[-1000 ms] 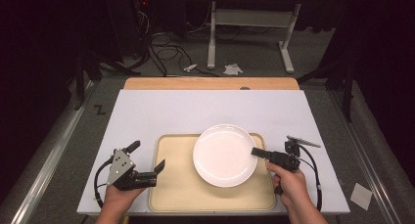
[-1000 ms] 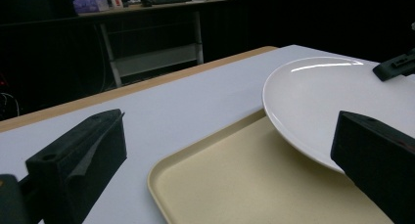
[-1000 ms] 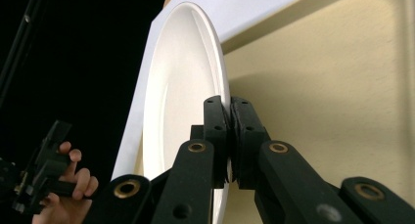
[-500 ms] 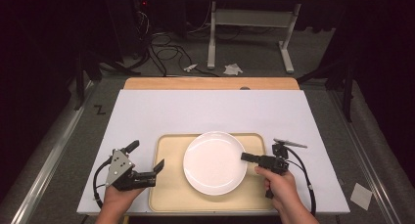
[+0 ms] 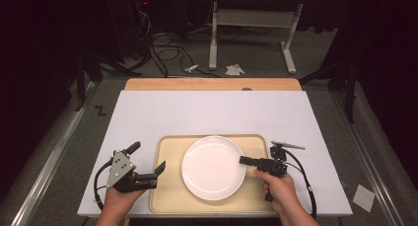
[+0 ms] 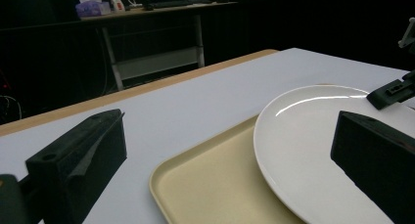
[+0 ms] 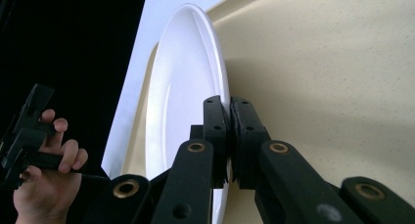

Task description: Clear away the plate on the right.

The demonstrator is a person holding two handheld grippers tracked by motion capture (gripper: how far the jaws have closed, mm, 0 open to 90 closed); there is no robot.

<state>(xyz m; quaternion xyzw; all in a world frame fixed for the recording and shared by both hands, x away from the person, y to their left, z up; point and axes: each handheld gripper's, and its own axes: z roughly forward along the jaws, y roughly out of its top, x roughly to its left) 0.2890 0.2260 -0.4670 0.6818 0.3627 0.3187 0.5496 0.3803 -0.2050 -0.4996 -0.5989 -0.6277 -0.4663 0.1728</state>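
Note:
A round white plate lies over the beige tray near the table's front edge. My right gripper is shut on the plate's right rim; in the right gripper view its two black jaws pinch the plate edge between them, with the tray behind. My left gripper rests open at the tray's left edge with nothing between its jaws. In the left gripper view the plate and tray lie ahead, and the right gripper's tip shows at the plate's far rim.
The white tabletop stretches behind the tray, with a wooden strip along its far edge. Cables, paper scraps and a desk frame stand on the floor beyond.
My right gripper has carried the plate leftward and a little toward the front, from over the tray's right part to its middle. The left gripper has stayed put.

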